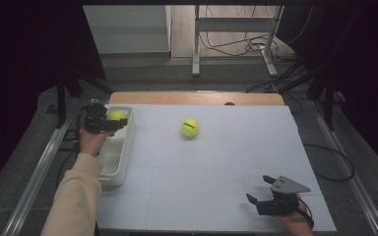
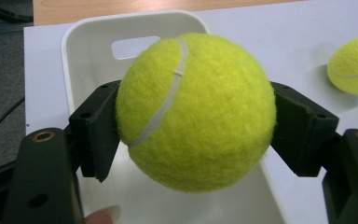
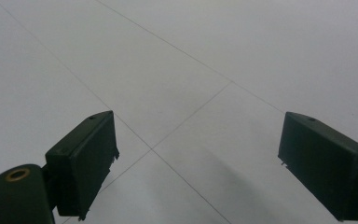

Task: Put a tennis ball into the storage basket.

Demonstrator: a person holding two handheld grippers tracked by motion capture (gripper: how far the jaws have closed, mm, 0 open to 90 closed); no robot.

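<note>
A yellow tennis ball sits clamped between the two black jaws of my left gripper, held in the air over the white bin. In the high view this gripper and its ball hang above the far end of the bin at the table's left edge. A second tennis ball lies free on the white tabletop, and the same second tennis ball appears at the right of the left gripper view. My right gripper rests open near the front right corner, its jaws wide apart over bare table.
A wooden strip runs along the table's far edge. Metal rails flank both sides of the table. Cables and a stand's legs sit on the floor beyond.
</note>
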